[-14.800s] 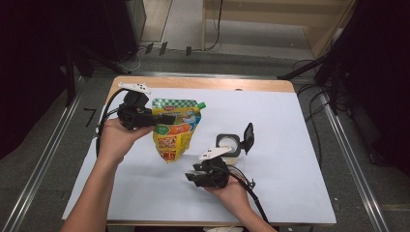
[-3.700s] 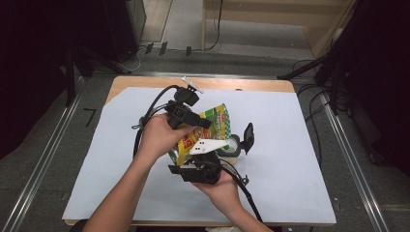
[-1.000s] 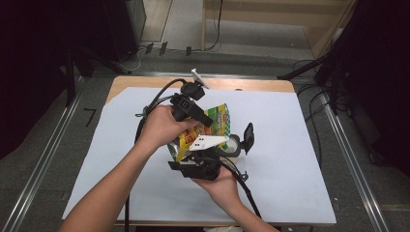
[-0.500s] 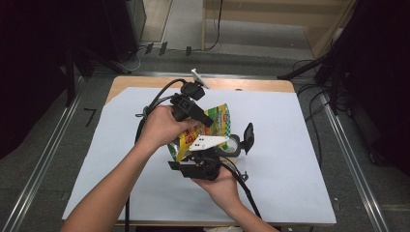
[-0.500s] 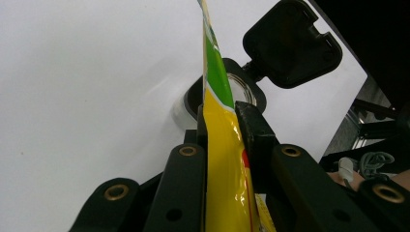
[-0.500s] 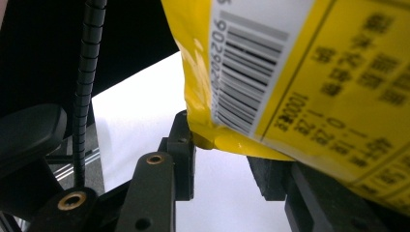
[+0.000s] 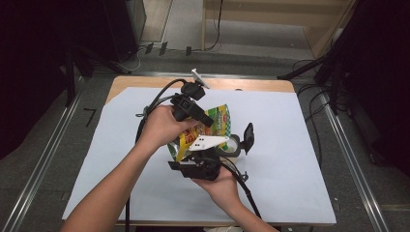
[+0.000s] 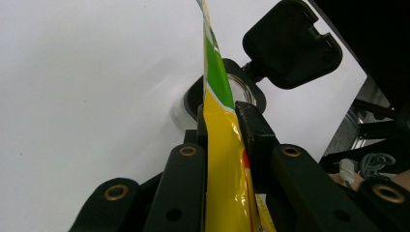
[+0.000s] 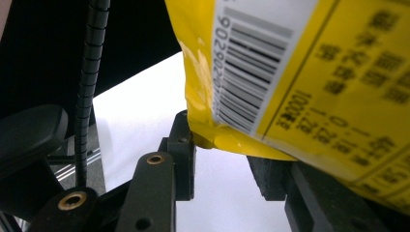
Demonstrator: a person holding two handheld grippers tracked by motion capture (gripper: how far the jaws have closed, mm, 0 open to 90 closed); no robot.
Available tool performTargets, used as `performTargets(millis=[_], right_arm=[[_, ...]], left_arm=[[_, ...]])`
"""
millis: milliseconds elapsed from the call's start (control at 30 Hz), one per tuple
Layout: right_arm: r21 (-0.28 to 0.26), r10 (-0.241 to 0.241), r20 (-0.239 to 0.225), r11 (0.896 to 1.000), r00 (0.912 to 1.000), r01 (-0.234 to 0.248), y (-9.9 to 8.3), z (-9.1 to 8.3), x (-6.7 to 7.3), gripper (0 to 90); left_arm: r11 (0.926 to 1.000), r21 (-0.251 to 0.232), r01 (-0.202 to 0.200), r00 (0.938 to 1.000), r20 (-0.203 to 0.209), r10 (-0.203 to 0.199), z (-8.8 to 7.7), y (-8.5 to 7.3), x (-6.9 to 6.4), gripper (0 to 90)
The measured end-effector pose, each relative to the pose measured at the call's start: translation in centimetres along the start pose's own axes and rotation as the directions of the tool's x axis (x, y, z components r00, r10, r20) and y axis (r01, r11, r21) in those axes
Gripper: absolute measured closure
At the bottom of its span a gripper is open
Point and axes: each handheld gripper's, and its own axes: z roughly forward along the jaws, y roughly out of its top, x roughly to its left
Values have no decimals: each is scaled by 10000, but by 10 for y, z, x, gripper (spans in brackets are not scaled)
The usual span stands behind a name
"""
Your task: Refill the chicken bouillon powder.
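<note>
- The left gripper (image 7: 205, 118) is clamping a yellow and green refill pouch (image 7: 212, 126), holding it up over the middle of the white paper-covered table (image 7: 300, 145).
- In the left gripper view, its two black jaws are pressing flat on both faces of the pouch (image 8: 227, 159), which is standing edge-on and running up past the top of that view.
- The right gripper (image 7: 200, 166) is sitting just near of the pouch, at its lower end.
- In the right gripper view, its jaws are standing apart with the pouch's bottom corner (image 9: 290, 82) hanging between and above them; the left pad is touching that corner, while the right pad is passing under the pouch, so I cannot tell whether it is gripping.
- That view is showing the pouch's back: a white barcode label with digits reading about "9020206", and below it blurred black print that seems to include "1000" and "32-1-0"; the other characters are too blurred to read.
- A small clear jar (image 7: 233, 145) is standing on the table just right of the pouch, its black flip lid (image 7: 248, 137) hanging open.
</note>
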Motion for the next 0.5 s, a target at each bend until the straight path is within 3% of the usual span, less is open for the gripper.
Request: performTargets(millis=[500], right_arm=[[-33,33,-14,10000,10000,-33,1,-1,2,669]], left_arm=[[10000,27,-36,10000,-7,36,0,2,-1,816]])
